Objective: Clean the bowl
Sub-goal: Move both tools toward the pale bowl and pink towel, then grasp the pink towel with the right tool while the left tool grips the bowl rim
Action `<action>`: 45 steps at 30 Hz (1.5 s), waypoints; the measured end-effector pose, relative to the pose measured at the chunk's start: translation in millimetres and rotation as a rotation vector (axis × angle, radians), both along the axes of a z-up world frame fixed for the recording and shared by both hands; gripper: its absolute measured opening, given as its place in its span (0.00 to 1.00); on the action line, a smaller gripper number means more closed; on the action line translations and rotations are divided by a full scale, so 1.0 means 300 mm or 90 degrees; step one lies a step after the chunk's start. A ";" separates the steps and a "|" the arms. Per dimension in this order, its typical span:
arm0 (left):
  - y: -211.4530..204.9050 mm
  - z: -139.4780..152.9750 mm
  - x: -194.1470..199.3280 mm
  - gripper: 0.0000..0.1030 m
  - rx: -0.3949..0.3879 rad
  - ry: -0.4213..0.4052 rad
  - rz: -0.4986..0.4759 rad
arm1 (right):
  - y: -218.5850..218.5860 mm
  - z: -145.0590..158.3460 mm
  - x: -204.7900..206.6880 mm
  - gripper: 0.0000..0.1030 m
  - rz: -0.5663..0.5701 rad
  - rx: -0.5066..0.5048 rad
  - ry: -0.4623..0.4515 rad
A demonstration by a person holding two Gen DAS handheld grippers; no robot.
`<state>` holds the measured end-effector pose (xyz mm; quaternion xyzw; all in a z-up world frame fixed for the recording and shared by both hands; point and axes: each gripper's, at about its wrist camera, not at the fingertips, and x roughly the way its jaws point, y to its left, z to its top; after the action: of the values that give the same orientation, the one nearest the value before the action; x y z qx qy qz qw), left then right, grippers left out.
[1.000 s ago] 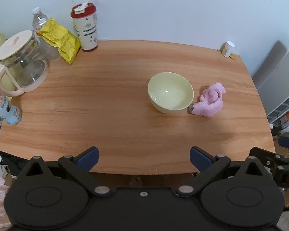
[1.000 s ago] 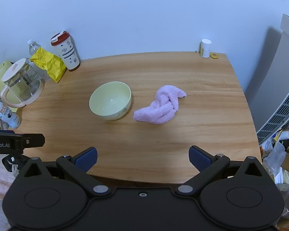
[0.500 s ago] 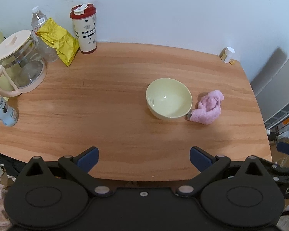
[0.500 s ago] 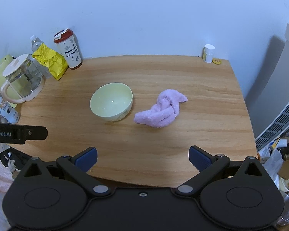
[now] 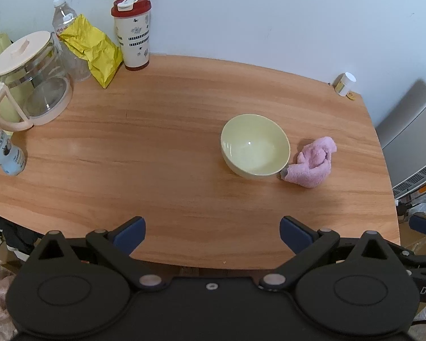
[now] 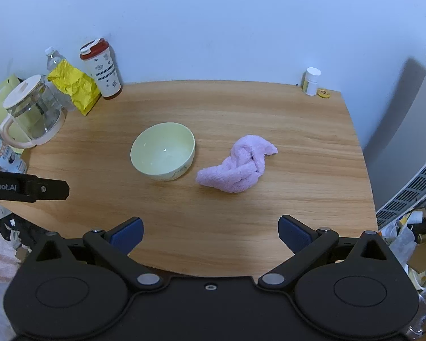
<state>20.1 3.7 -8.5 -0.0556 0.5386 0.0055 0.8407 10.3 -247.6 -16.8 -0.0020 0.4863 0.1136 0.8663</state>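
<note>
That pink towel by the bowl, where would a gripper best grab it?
Probably the raised, bunched middle of the pink towel, coming from above with the open right gripper. Its twisted folds stand up off the table, clear of the bowl.

Black gripper, blue-padded jaws

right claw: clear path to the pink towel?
Probably yes. The right claw is open and empty at the table's near edge; only bare wood lies between it and the pink towel. The bowl sits off to the left.
</note>
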 end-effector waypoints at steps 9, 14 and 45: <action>-0.056 -0.001 -0.004 1.00 0.038 -0.008 -0.031 | 0.022 -0.009 0.010 1.00 0.018 -0.016 -0.004; -0.080 0.003 -0.003 1.00 0.054 -0.010 -0.033 | 0.006 -0.012 0.022 1.00 0.006 -0.011 -0.004; 0.013 0.004 0.159 1.00 0.008 0.017 -0.008 | -0.129 -0.054 0.167 1.00 -0.066 0.081 0.016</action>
<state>67.9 7.7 -7.3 -0.0467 0.5503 0.0046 0.8337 60.3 -286.3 -32.9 0.0797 0.4887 0.0991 0.8631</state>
